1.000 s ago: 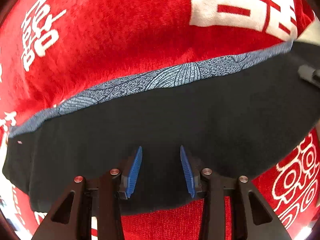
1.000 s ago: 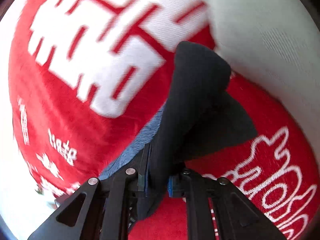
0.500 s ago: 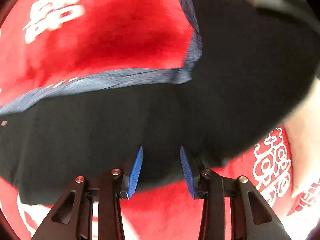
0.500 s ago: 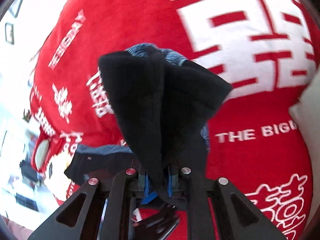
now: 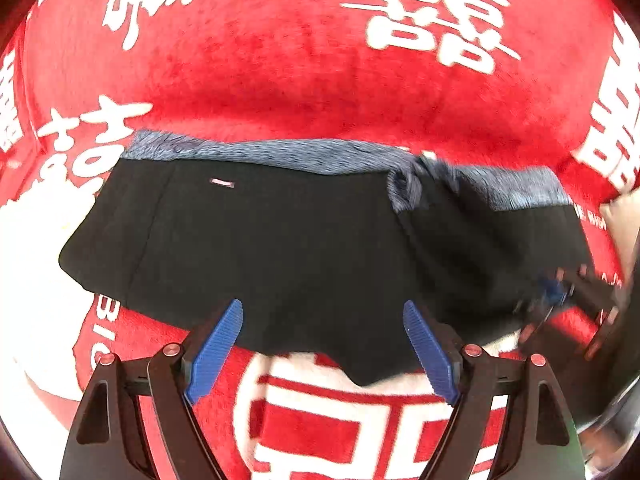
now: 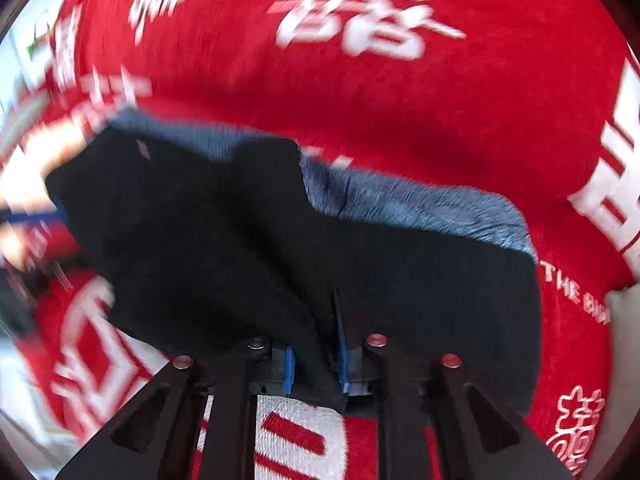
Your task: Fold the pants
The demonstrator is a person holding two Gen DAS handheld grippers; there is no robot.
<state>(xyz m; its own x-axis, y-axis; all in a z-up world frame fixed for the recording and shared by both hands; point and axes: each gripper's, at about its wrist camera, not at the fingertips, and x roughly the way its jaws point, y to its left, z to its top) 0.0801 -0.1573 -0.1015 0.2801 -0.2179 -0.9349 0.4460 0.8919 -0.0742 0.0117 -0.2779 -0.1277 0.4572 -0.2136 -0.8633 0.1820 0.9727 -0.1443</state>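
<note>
The black pants (image 5: 280,256) are lying across the red blanket (image 5: 304,80), blue-grey waistband on the far edge. The left gripper (image 5: 322,344) is spreading its jaws, nothing between them. The right gripper (image 6: 314,364) is easing open, a fold of the pants still between its pads

Bright, even daylight fills both views, with whites blown out at the left edges. Fisheye bulging bends the red plush blanket with white characters (image 5: 304,80). Motion blur smears the right-wrist view heavily; dark vignette rings the corners.
</note>
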